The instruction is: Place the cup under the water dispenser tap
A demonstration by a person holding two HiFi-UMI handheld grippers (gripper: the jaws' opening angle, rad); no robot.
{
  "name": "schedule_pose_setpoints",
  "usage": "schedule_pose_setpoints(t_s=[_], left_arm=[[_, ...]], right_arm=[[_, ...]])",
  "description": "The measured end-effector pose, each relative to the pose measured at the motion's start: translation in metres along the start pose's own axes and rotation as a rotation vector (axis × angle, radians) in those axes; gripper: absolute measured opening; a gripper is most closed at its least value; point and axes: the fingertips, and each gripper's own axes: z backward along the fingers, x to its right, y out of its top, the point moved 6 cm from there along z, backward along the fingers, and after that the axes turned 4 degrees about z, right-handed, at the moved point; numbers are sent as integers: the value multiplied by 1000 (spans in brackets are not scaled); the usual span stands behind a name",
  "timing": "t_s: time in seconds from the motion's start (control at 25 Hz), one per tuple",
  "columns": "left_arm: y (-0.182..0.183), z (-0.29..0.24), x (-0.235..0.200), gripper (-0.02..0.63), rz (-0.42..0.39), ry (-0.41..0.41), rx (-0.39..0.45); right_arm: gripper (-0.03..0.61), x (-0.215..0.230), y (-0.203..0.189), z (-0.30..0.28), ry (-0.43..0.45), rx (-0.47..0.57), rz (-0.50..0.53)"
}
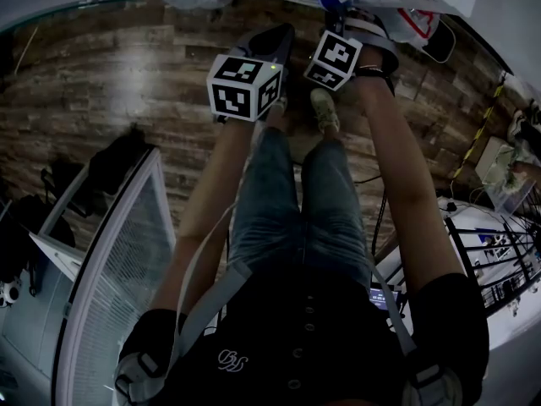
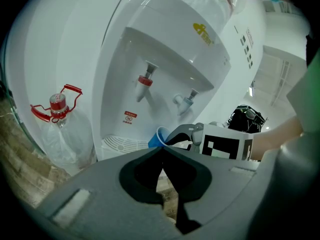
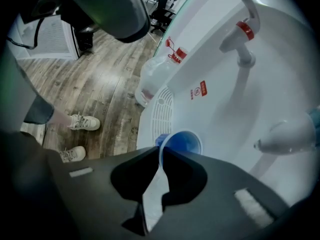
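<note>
White water dispenser (image 3: 225,99) fills the right gripper view. Left gripper (image 2: 162,150): jaws pressed together, nothing btw them. Right gripper (image 3: 160,151) pinches the rim of the cup (image 3: 182,143): small, blue in & out, thin pale rim, mouth tilted to the camera. It is just beside the drip grille (image 3: 161,115), at 7 o'clock from the red tap (image 3: 242,31).

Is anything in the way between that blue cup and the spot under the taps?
Nothing visible. The blue cup, held by its rim in the right gripper, is by the drip tray, and no object sits below the taps.
</note>
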Motion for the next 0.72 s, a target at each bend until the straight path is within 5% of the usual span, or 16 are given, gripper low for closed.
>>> schedule_pose_setpoints(t_s=[0.36, 0.72], left_arm=[[1, -5, 2, 2, -1, -18, -25], [4, -7, 4, 2, -4, -24, -28]], right_arm=[[40, -6, 2, -14, 59, -17, -9], [153, -2, -2, -9, 28, -9, -62]])
